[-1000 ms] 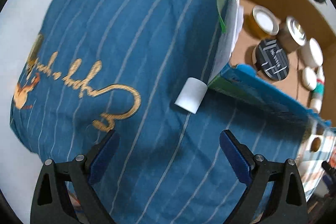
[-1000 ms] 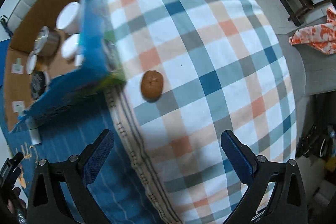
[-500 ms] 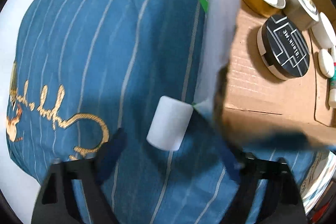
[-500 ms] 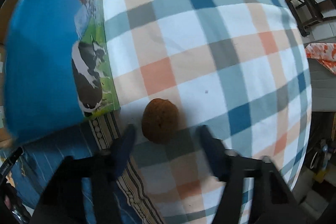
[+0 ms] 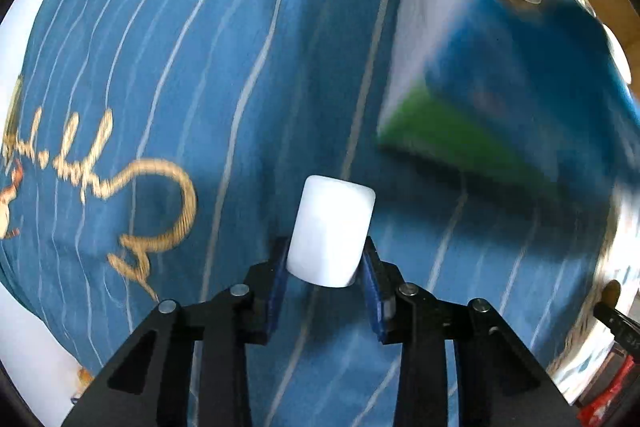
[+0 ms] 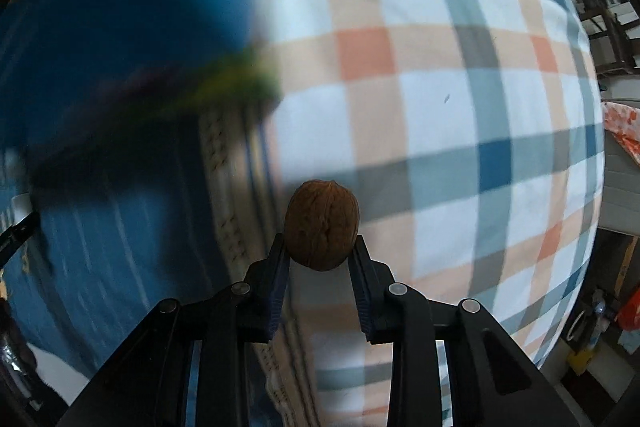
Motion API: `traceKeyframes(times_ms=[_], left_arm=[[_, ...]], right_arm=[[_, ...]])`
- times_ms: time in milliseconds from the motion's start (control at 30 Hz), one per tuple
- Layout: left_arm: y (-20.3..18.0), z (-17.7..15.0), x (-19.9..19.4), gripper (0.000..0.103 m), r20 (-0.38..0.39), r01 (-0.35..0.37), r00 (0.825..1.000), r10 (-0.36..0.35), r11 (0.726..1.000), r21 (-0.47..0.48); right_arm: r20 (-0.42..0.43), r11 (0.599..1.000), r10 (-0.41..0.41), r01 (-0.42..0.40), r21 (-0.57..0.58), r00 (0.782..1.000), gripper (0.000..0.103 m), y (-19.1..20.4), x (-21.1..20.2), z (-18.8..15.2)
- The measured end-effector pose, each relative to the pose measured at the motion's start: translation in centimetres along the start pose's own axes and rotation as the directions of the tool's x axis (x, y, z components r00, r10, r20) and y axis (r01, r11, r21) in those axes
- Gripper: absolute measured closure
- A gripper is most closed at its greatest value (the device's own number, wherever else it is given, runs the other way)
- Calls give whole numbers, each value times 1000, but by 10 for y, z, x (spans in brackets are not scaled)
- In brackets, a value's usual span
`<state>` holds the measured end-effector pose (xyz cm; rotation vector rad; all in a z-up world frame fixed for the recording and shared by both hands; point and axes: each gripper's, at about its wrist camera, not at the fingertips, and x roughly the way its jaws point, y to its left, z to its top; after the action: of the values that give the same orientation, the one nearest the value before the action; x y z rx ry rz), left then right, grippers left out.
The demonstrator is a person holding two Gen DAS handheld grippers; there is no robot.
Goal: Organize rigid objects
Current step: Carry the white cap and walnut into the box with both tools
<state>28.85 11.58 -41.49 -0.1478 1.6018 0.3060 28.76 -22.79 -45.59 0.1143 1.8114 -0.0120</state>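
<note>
Gripping, left: our left hand-held gripper (image 5: pixel 325 259) pinches a white cylinder (image 5: pixel 330 230) between its blue pads, above the blue striped cloth (image 5: pixel 208 39).
Right: our right hand-held gripper (image 6: pixel 320 255) clamps a walnut (image 6: pixel 322 225) over the plaid cloth (image 6: pixel 432 75).
Beside: a blurred blue-and-green box (image 5: pixel 500 99) appears to our right of the cylinder.

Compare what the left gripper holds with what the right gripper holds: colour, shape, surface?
Colour: the white cylinder in the left gripper is plain white; the walnut in the right gripper is brown.
Shape: the cylinder has straight sides and a flat end; the walnut is rounded.
Surface: the cylinder looks smooth; the walnut is wrinkled, with a seam.
Shared: each sits clamped between blue pads at the fingertips, over cloth.
</note>
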Motion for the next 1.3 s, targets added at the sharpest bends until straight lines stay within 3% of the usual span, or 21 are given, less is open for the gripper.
traceKeyframes(times_ms=[333, 533, 667, 767, 833, 1133, 1300], left_arm=[[10, -73, -23, 72, -30, 158, 987, -161, 984, -77], [-9, -103, -64, 72, 21, 201, 979, -201, 980, -6], [-42, -95, -108, 72, 76, 231, 969, -236, 971, 66], [-63, -93, -145, 72, 124, 268, 951, -283, 955, 125], [-75, -75, -168, 72, 145, 282, 941, -305, 946, 161], [-105, -46, -217, 72, 256, 261, 913, -318, 937, 233], [-111, -25, -225, 72, 289, 241, 906, -310, 937, 252]], right_arm=[[-22, 991, 66, -68, -111, 998, 71, 40, -4, -52], [-4, 978, 123, -122, -166, 992, 71, 55, -26, -74], [45, 970, 159, -147, -196, 986, 71, 79, -55, -86], [98, 960, 198, -173, -219, 975, 71, 84, -91, -83], [133, 954, 222, -187, -234, 966, 71, 88, -113, -80], [250, 940, 287, -223, -258, 925, 71, 72, -197, -58], [271, 940, 298, -233, -248, 915, 71, 69, -208, -44]])
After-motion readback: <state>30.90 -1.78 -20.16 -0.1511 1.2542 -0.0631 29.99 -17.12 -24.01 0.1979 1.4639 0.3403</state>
